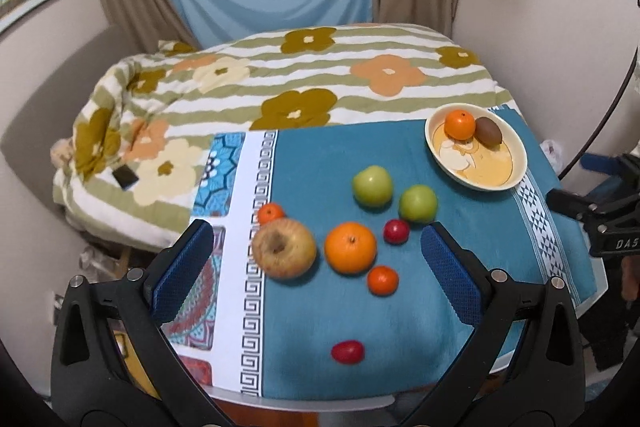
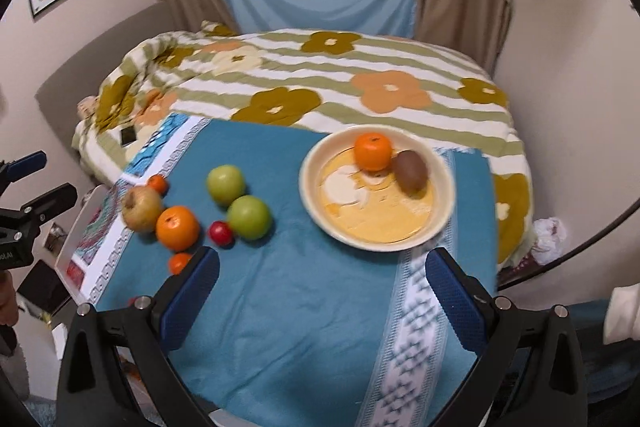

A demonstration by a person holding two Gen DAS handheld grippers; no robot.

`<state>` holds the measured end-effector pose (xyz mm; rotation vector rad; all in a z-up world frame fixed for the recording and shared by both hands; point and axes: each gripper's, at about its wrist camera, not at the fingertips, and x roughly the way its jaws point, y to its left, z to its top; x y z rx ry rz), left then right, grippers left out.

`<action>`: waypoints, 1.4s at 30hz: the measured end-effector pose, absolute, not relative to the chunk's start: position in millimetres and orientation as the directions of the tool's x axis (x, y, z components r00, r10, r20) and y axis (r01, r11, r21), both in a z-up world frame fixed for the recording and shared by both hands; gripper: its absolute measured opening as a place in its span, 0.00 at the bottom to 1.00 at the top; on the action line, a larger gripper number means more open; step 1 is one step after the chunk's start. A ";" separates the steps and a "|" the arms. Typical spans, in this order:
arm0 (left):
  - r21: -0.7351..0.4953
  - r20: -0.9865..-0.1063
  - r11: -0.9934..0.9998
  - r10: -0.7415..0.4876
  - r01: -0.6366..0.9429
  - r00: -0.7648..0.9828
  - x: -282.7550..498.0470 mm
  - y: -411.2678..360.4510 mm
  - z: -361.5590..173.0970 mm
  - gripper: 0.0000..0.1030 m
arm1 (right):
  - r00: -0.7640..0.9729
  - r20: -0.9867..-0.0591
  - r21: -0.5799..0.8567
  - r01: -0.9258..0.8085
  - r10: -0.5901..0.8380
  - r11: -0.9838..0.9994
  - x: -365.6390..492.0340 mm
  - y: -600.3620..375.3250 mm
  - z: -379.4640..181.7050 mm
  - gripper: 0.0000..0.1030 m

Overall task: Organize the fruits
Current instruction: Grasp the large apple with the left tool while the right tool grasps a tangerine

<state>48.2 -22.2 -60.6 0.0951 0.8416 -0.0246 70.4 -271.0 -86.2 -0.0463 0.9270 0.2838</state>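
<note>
Both tools gape wide and hold nothing: left tool (image 1: 316,251) hovers over the loose fruit, right tool (image 2: 322,273) just short of the cream bowl (image 2: 440,223). Inside the bowl, an orange (image 2: 373,151) touches a kiwi (image 2: 410,169), whose long axis runs near to far. Two green apples (image 1: 372,185) sit mid-worktop, near a russet apple (image 1: 284,247), stem hollow up. Motion blur softens the right view.
</note>
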 end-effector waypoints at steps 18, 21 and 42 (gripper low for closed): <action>0.053 -0.808 0.970 -0.098 0.236 0.582 65.4 51.0 -137.5 1.00 | 0.465 -0.849 0.163 -0.219 0.250 0.962 48.1 -170.4 -148.0 1.00; 0.074 -0.810 0.954 -0.112 0.290 0.575 73.6 53.0 -150.8 1.00 | 0.450 -0.861 0.165 -0.190 0.235 0.968 47.8 -158.9 -159.7 1.00; 0.152 -0.832 0.850 -0.166 0.505 0.530 125.1 19.6 -211.8 0.89 | 0.439 -0.890 0.115 -0.046 0.123 0.992 60.5 -120.4 -199.3 0.91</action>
